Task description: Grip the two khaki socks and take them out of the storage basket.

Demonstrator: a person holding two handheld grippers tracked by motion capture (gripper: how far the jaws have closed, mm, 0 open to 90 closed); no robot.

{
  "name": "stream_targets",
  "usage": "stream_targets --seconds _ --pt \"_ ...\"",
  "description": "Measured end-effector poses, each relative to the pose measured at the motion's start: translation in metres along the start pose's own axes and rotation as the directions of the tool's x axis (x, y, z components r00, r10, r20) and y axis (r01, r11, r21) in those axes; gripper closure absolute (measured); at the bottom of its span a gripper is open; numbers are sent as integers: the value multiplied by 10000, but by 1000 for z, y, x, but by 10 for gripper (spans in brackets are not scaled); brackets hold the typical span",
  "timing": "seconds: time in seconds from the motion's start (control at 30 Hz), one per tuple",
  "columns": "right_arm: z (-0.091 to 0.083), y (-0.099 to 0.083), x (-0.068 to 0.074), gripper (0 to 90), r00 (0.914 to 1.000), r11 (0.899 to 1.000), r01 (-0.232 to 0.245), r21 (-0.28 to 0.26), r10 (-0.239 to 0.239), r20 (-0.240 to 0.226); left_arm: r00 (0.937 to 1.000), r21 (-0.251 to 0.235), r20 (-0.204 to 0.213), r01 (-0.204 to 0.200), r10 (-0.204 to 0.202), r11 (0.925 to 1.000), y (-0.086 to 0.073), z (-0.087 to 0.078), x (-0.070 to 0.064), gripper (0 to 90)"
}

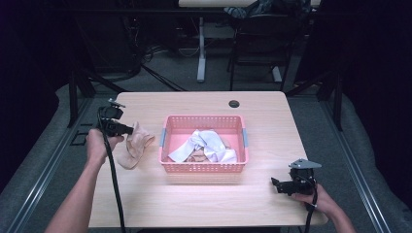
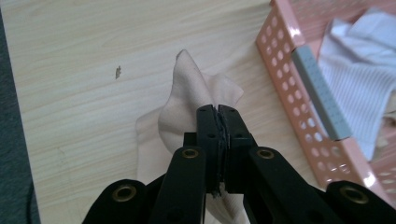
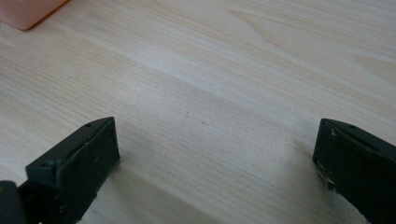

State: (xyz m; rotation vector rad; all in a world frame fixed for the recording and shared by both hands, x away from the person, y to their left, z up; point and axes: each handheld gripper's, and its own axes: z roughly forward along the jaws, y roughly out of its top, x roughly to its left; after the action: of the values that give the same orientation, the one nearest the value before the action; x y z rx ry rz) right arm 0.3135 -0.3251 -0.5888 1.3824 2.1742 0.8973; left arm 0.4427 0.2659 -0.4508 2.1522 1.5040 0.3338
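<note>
Both tools are chunky black plastic, left tool (image 2: 218, 114) with brass-coloured rivets, right tool (image 3: 215, 154) topped by a grey three-cornered plate, black cables trailing, bare forearms, no sleeves.

A pink perforated basket (image 1: 204, 167) sits mid-table, holding a white ribbed cloth (image 1: 209, 143) over a beige garment (image 1: 198, 156). At twelve o'clock from it, a dark grommet (image 1: 234, 103) marks the wooden table (image 1: 194, 199).
</note>
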Motion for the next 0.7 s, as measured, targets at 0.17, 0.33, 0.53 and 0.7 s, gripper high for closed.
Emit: stream_targets --seconds 0.17,0.33,0.53,0.7 --pt "0 0 0 0 10000 10000 1 17 -1 10 10000 223 -2 27 -27 9997 -3 12 0 878" --pt "0 0 0 0 10000 10000 2 15 -2 9 9998 518 4 211 -211 9984 -10 29 0 878" --pt "0 0 0 0 10000 10000 2 14 -2 10 9991 853 87 414 -423 9955 -18 44 3 875" --pt "0 0 0 0 10000 10000 3 16 -3 10 9976 1120 258 608 -641 9918 -26 60 6 870"
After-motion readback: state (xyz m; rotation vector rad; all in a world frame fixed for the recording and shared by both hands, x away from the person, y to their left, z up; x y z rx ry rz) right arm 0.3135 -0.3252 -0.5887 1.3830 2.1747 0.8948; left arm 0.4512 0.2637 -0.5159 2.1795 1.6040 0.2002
